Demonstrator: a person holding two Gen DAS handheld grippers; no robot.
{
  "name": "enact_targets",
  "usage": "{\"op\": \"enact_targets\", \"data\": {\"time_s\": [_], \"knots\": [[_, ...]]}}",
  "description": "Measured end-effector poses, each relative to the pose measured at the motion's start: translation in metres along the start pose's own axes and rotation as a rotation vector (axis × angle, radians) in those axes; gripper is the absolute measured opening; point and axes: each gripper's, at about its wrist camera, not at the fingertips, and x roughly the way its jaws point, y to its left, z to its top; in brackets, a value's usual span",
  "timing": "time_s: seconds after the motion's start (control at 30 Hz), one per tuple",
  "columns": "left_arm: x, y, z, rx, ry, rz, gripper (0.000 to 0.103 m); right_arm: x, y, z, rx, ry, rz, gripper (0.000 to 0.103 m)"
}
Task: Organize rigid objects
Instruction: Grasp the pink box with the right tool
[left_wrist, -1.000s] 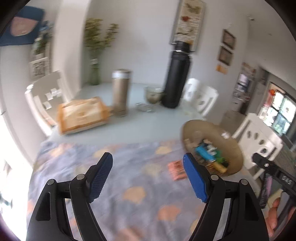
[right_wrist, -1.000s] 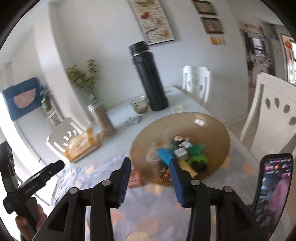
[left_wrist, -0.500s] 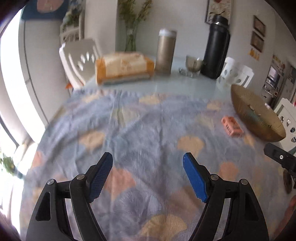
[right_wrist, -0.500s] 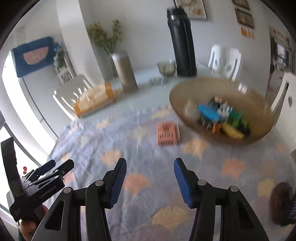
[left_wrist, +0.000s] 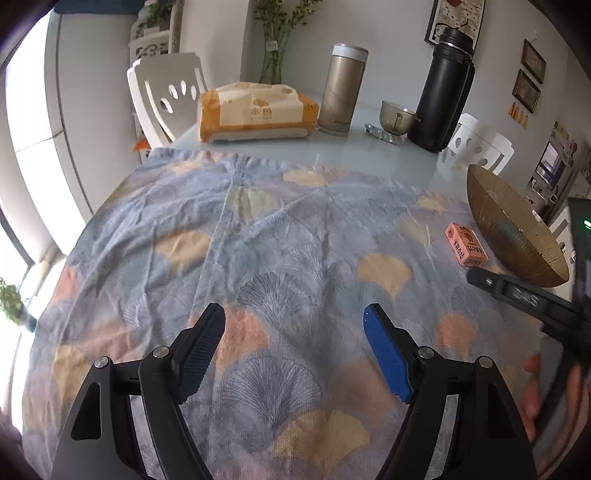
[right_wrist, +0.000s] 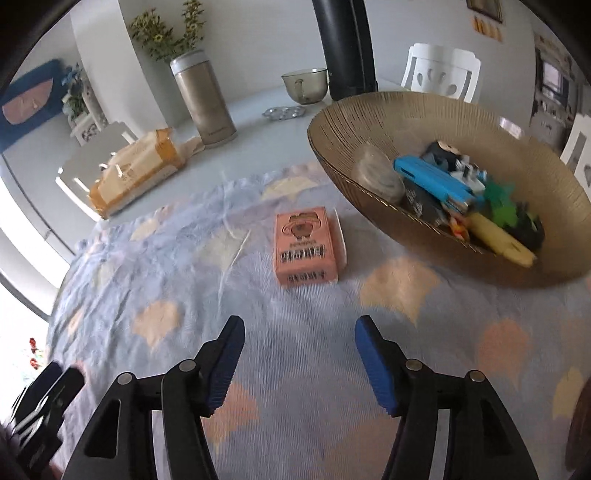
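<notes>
The right gripper (right_wrist: 300, 334) points down at the surface, its blue-padded fingers (right_wrist: 375, 356) apart with only the blue-grey cloth with peach fan-leaf print (right_wrist: 166, 288) between them; they have just been opening and hold nothing. Ahead of the gap, a little toward the left finger and clear of both tips, the small salmon-pink cardboard box (right_wrist: 306, 246) lies flat on the cloth. It carries a cartoon figure and dark printed characters on its top and near end, too blurred to read. Beyond the right finger, just past the box, the ribbed amber glass bowl (right_wrist: 406, 110) stands partly on the cloth, holding a blue flat case (right_wrist: 430, 177), a green piece and a yellow one among other small items.

The left gripper (left_wrist: 294, 325) also has its fingers (left_wrist: 386, 352) wide apart over bare cloth, gripping nothing. The pink box lies far off beyond the right finger. Farther ahead, on the pale glass surface (left_wrist: 369, 155), sits an orange-and-cream tissue pack (left_wrist: 256, 110) printed with two characters, "本色". Beside it stand a champagne-coloured metal flask (left_wrist: 341, 90), a small glass cup (left_wrist: 397, 116) and a tall black flask (left_wrist: 443, 90).
</notes>
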Motion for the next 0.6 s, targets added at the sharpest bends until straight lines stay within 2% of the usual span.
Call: {"op": "enact_targets", "data": {"time_s": [0.13,0.27,0.33,0.4,0.6], "knots": [[-0.001,-0.003,-0.001,0.008,-0.002,-0.010,0.075,0.014,0.002,0.011,0.015,-0.014,-0.031,0.062],[-0.001,-0.008,-0.001,0.030,-0.007,0.005,0.075,0.027,0.014,0.018,-0.023,-0.031,-0.094,0.062],[-0.001,-0.009,-0.001,0.038,-0.008,0.010,0.075,0.030,0.018,0.021,-0.022,-0.037,-0.083,0.059],[-0.001,-0.010,-0.001,0.040,-0.007,0.016,0.075,0.033,0.022,0.024,-0.041,-0.040,-0.098,0.041],[0.002,-0.009,-0.002,0.039,0.005,0.022,0.075,0.028,0.028,0.016,-0.079,-0.027,-0.037,0.040]]}}
